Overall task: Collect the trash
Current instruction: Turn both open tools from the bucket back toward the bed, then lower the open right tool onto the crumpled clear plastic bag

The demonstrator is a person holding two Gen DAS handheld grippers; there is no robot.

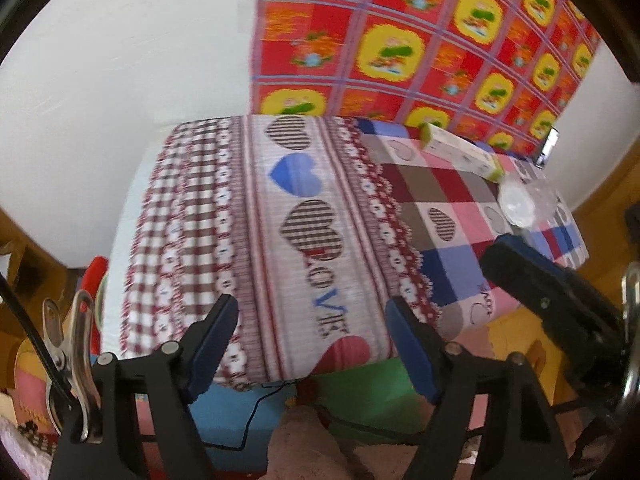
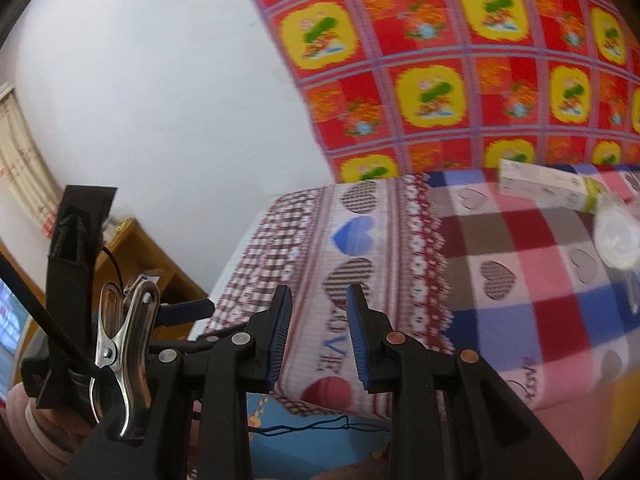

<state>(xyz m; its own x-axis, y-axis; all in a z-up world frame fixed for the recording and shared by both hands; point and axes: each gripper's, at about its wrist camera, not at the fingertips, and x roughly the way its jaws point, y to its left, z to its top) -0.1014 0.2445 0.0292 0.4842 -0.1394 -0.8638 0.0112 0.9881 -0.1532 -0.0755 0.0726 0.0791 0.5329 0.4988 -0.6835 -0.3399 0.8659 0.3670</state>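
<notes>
A table under a heart-patterned cloth (image 1: 304, 184) (image 2: 520, 260) fills both views. At its far right lie a long white carton with green ends (image 1: 460, 152) (image 2: 548, 188) and a round clear plastic lid (image 1: 518, 204) (image 2: 616, 236), with crumpled clear plastic (image 1: 544, 196) beside it. My left gripper (image 1: 311, 302) hangs open and wide over the table's near edge, holding nothing. My right gripper (image 2: 319, 292) has its jaws partly apart with only cloth showing between them. Its finger (image 1: 532, 280) shows at the right of the left wrist view, short of the lid.
A red and yellow patterned cloth (image 1: 420, 40) hangs on the white wall behind the table. Wooden furniture (image 2: 152, 256) stands to the left. Blue and green mats (image 1: 248, 412) and a thin black cord (image 2: 312, 426) lie below the table's near edge. A dark flat object (image 1: 547, 146) stands at the far right.
</notes>
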